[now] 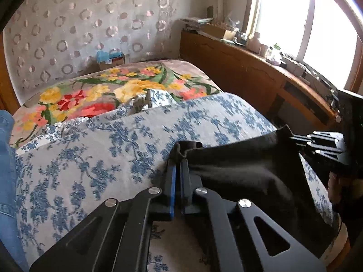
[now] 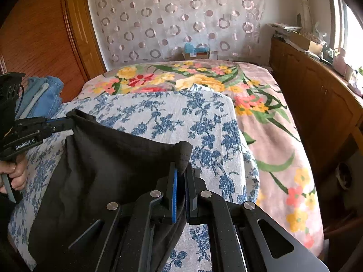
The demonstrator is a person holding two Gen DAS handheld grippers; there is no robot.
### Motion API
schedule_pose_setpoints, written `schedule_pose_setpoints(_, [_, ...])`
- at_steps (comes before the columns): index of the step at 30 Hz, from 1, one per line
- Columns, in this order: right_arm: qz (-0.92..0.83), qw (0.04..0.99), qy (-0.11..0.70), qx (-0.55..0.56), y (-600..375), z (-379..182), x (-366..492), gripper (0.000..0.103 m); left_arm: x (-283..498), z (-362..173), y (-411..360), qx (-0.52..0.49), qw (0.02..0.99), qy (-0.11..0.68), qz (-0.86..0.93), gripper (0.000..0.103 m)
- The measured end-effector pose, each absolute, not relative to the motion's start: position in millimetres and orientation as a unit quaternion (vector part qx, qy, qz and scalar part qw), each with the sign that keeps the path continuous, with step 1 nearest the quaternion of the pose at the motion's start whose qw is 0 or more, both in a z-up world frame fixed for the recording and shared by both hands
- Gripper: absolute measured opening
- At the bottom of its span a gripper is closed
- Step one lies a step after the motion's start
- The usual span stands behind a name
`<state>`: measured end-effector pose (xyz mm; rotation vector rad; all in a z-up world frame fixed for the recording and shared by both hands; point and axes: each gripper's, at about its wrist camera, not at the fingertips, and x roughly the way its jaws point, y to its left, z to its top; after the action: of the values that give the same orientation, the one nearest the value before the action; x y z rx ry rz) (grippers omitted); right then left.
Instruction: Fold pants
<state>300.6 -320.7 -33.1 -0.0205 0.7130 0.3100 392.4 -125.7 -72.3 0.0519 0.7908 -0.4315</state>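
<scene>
A: Where are the dark brown cloth pants (image 2: 109,158)?

B: On the blue-flowered white quilt (image 1: 90,158). My left gripper (image 1: 178,165) and right gripper (image 2: 181,174) each pinch a corner.

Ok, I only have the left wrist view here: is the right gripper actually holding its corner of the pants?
Observer: Yes. In the right wrist view the right gripper has its fingers shut on a bunched corner of the black pants.
Operator: And my left side, seen from there?
Observer: The left gripper pinches the opposite corner, and the pants' edge between the two runs nearly straight.
Operator: Anything beyond it on the left?
Observer: A pile of folded blue denim lies next to the wooden wardrobe.
</scene>
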Motion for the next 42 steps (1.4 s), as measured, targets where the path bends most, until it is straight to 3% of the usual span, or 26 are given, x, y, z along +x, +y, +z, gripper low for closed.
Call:
schedule_pose_setpoints(11, [0.141, 0.929, 0.34, -0.018, -317, -32, 301, 0.005, 391, -66, -123, 0.031, 0.902, 0.382, -0.201, 0.005])
schedule_pose_setpoints(16, [0.129, 0.932, 0.338, -0.024, -319, -26, 286, 0.02, 377, -62, -117, 0.019, 0.902, 0.379, -0.205, 0.047])
schedule_pose_setpoints(18, [0.126, 0.933, 0.335, -0.024, -320, -22, 276, 0.027, 372, -60, -115, 0.015, 0.901, 0.38, -0.208, 0.049])
schedule_pose_setpoints(23, [0.13, 0.938, 0.321, -0.013, -322, -16, 238, 0.028, 347, -55, -111, 0.016, 0.902, 0.375, -0.211, 0.052])
schedule_pose_setpoints(25, [0.131, 0.938, 0.321, -0.009, -321, -17, 219, 0.028, 337, -54, -112, 0.017, 0.902, 0.373, -0.218, 0.074])
schedule_pose_setpoints(26, [0.13, 0.938, 0.321, -0.007, -320, -18, 211, 0.028, 330, -54, -112, 0.018, 0.904, 0.367, -0.22, 0.078])
schedule_pose_setpoints(42, [0.11, 0.934, 0.34, 0.013, -310, -31, 130, 0.028, 254, -62, -126, 0.073, 0.902, 0.354, -0.235, 0.079])
